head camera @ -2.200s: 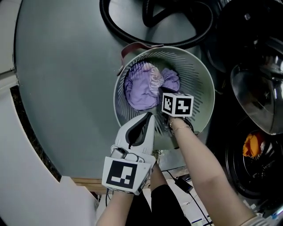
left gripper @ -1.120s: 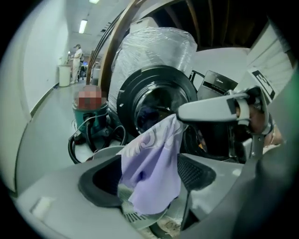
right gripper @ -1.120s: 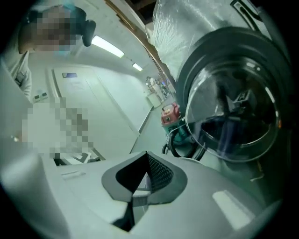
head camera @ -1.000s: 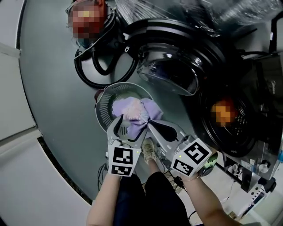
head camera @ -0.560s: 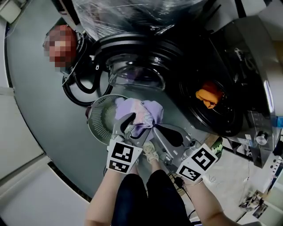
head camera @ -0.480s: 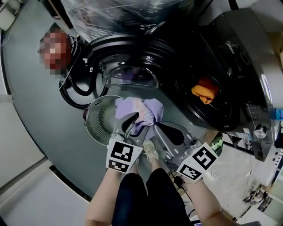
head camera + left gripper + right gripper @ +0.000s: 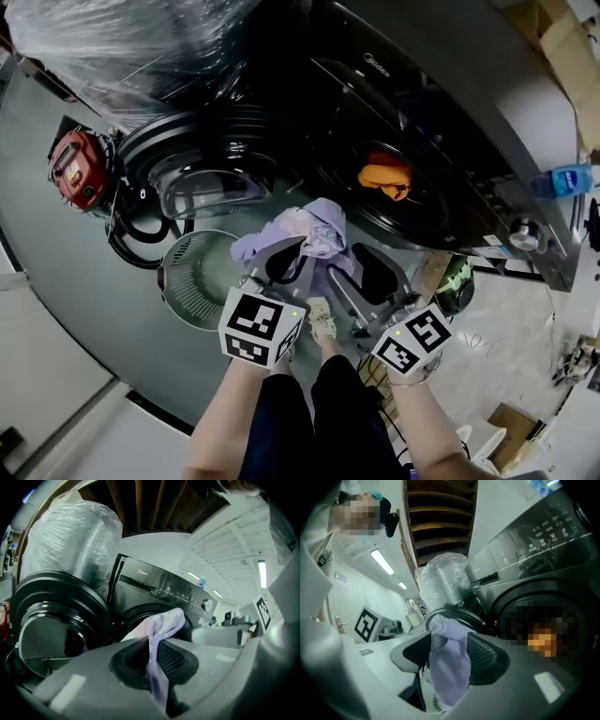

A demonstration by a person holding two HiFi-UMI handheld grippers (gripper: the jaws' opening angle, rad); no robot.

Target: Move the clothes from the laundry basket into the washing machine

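Gripping the lilac garment (image 7: 309, 230) from both sides, the left gripper (image 7: 286, 255) and right gripper (image 7: 339, 267) each have their fingers closed on a fold of it, and both gripper views show cloth bunched between the ribbed pads. Half a second ago the garment hung just over the laundry basket (image 7: 187, 281). Now it is held clear of the rim, up in front of the washing machine (image 7: 441, 150) and near the open drum, where an orange cloth (image 7: 386, 176) lies.
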